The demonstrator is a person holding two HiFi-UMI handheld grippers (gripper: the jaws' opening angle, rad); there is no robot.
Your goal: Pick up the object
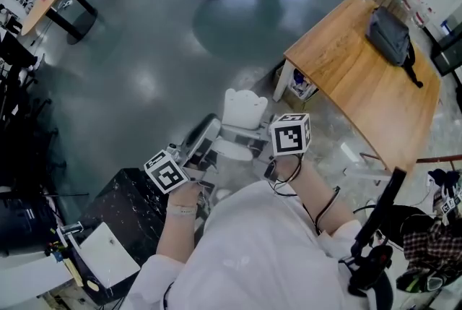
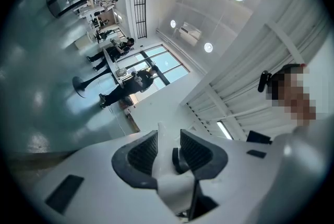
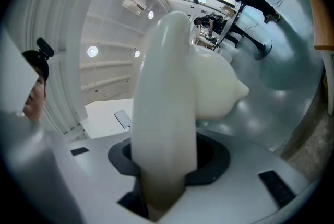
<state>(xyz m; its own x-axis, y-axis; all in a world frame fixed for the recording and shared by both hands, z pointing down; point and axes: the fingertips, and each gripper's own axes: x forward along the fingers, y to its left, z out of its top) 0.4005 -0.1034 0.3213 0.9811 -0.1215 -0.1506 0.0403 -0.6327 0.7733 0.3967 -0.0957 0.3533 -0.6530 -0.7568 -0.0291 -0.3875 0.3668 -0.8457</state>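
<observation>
No lettering, label, brand or number can be read in any view.

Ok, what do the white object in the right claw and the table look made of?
White object: smooth, slightly glossy off-white, likely plastic or silicone, judging by soft highlights and rounded edges. Table: wood or wood-look top, satin, with warm brown grain streaks.

Two grippers are showing: the left gripper (image 2: 168, 138) and the right gripper (image 3: 169, 157). One white object (image 1: 244, 110), one grey bag (image 1: 390, 37) and two wooden tables (image 1: 361, 95) (image 1: 45, 1) are sitting nearby.
</observation>
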